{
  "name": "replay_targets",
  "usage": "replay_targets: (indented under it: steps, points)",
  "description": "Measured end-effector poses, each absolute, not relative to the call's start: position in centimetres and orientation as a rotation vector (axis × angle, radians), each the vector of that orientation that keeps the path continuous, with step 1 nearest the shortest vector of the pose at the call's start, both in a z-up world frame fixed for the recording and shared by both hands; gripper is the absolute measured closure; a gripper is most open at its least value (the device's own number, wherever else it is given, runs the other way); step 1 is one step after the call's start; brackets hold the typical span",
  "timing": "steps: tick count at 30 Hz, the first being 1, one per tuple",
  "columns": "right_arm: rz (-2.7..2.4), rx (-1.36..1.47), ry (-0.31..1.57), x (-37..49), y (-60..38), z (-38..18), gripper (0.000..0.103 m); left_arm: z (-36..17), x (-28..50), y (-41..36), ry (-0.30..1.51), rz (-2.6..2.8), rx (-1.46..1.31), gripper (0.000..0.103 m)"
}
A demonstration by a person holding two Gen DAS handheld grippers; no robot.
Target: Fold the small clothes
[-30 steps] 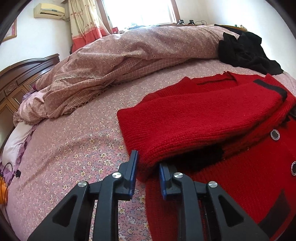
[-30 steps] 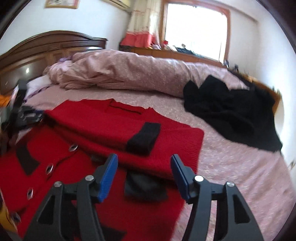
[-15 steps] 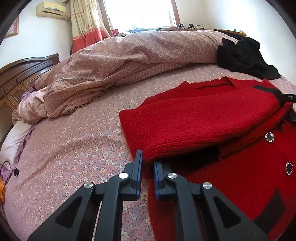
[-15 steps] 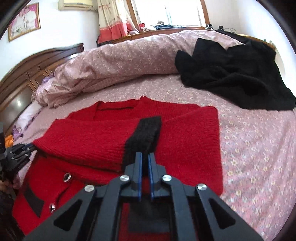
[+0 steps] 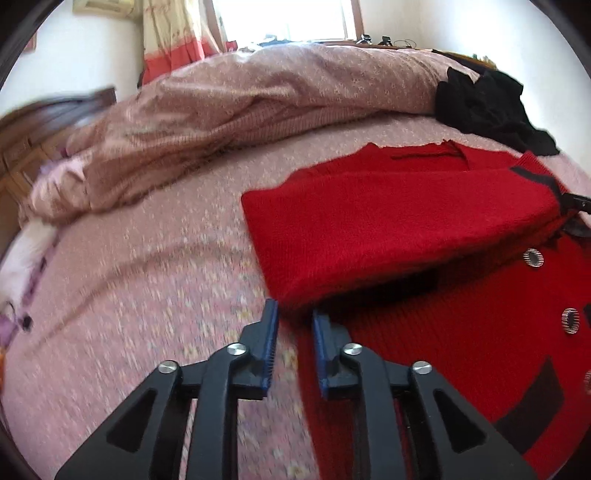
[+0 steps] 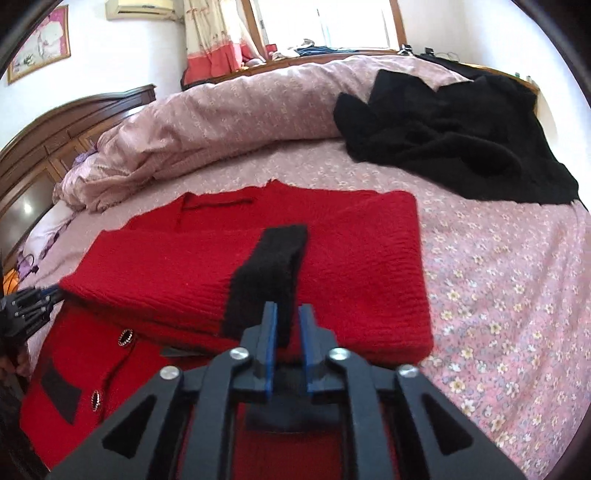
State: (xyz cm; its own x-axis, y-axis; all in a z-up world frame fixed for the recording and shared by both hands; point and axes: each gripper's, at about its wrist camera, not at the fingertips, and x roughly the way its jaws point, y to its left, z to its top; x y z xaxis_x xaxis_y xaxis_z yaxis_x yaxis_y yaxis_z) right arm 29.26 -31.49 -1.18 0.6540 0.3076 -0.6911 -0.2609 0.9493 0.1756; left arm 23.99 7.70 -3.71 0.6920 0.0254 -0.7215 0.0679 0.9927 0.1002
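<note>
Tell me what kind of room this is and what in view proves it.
Almost certainly a home bedroom. The red knit cardigan lies on a bed with a pink floral sheet, a bunched pink quilt sits behind it, and a dark carved wooden headboard stands against the wall beneath a curtained window.

Red cardigan point(image 6: 332, 236) with black cuff point(image 6: 273, 266); pink floral bedsheet point(image 6: 498, 288)
</note>
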Motion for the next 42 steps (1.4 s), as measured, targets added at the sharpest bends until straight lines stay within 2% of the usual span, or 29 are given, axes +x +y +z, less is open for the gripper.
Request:
replay_targets:
  steps: [2,6,8,14,19,23,25,32,42]
  points:
    - [0.316,0.087,0.773,28.3,-32.4,-0.3,0.059,-3.6,23.0,8.8,0.838,-0.056,0.04,0.078]
    - [0.318,0.14,0.739,24.3,-35.5,1.6,0.047,-3.6,20.1,10.9,0.892,-0.085,-0.115,0.063]
    - [0.313,0.17,0.747,22.2,-37.1,1.8,0.044,-3.6,18.2,11.9,0.91,-0.111,-0.219,0.06]
    - [0.274,0.324,0.774,15.1,-42.1,0.8,0.044,-4.0,14.1,12.8,0.973,-0.189,-0.453,0.057]
    - [0.241,0.53,0.858,11.8,-44.5,-2.3,0.043,-4.6,11.2,11.3,1.022,-0.233,-0.467,0.057]
    - [0.268,0.571,0.898,9.8,-44.2,-4.4,0.043,-4.8,9.2,10.9,1.032,-0.241,-0.491,0.055]
    - [0.304,0.619,0.904,9.1,-43.9,-4.5,0.043,-5.0,8.4,11.3,1.039,-0.256,-0.542,0.05]
    - [0.465,0.825,0.97,7.4,-43.7,-6.7,0.042,-5.4,6.7,11.9,1.047,-0.293,-0.602,0.049]
    - [0.469,0.816,0.945,8.3,-42.3,-6.4,0.043,-5.7,7.1,11.2,1.038,-0.329,-0.651,0.049]
